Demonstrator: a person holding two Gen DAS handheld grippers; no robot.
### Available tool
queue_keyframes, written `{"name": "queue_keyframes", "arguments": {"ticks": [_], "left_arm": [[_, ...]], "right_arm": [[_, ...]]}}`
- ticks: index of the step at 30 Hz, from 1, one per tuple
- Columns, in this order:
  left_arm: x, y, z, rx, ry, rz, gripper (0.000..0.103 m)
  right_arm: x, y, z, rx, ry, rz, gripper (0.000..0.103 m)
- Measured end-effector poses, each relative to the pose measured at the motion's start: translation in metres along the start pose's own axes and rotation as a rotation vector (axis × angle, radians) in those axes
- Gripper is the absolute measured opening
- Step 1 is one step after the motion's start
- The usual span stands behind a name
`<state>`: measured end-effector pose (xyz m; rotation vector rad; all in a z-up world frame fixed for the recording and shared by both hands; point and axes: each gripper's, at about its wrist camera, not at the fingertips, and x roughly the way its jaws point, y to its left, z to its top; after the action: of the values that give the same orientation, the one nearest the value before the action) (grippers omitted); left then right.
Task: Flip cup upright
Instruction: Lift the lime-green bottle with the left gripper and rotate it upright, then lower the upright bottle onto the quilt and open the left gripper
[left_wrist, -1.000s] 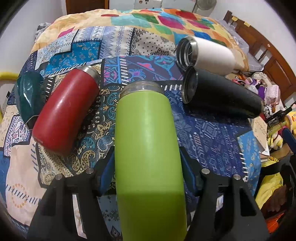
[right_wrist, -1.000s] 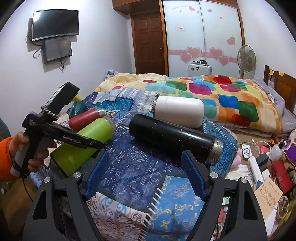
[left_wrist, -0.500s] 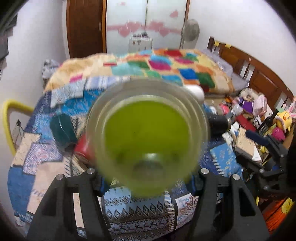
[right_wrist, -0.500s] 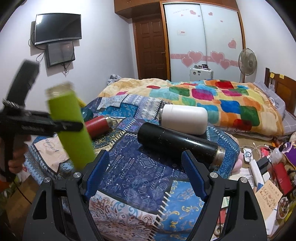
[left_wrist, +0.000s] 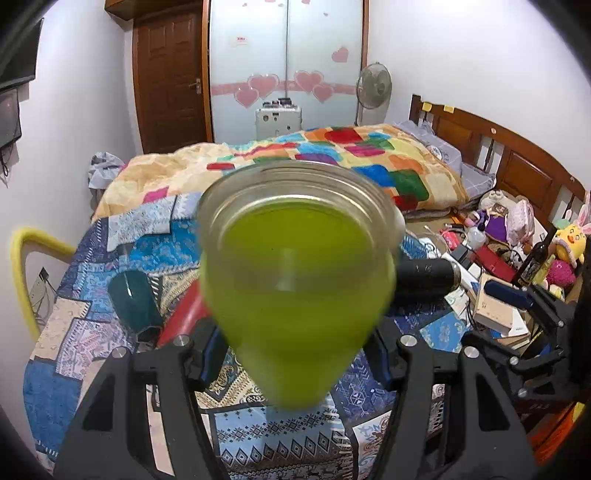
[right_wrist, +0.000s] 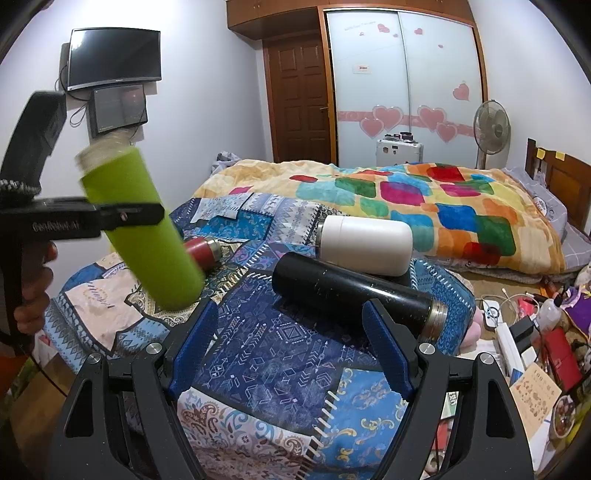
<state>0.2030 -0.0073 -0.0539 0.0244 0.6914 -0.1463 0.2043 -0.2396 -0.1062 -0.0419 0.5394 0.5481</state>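
Left gripper (left_wrist: 295, 350) jaws clamp the green flask (right_wrist: 138, 229), tilted, silver mouth up-left, base down. Right gripper (right_wrist: 290, 349) jaws apart, empty.

lime-green cup (right_wrist: 138, 225), black flask (right_wrist: 351, 293), white flask (right_wrist: 365, 245), red flask (right_wrist: 201, 251), blue patchwork quilt (right_wrist: 280, 354)

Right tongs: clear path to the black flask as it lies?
Probably yes. The right tongs are open and empty, the black flask lies just ahead on the quilt, nothing between; the white flask sits behind it.
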Motion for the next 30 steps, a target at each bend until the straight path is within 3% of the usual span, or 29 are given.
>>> {"name": "queue_keyframes", "arguments": {"ticks": [11,30], "left_arm": [[0.026,0.004,-0.028,-0.023,0.063,-0.028,0.063],[0.050,-0.001,-0.021,-0.015,0.047,-0.027,0.063]], "right_arm": [[0.009,0.001,-0.002,-0.005,0.023,0.004,0.078],[0.014,0.005,-0.005,0.015,0.039,0.026,0.078]]}}
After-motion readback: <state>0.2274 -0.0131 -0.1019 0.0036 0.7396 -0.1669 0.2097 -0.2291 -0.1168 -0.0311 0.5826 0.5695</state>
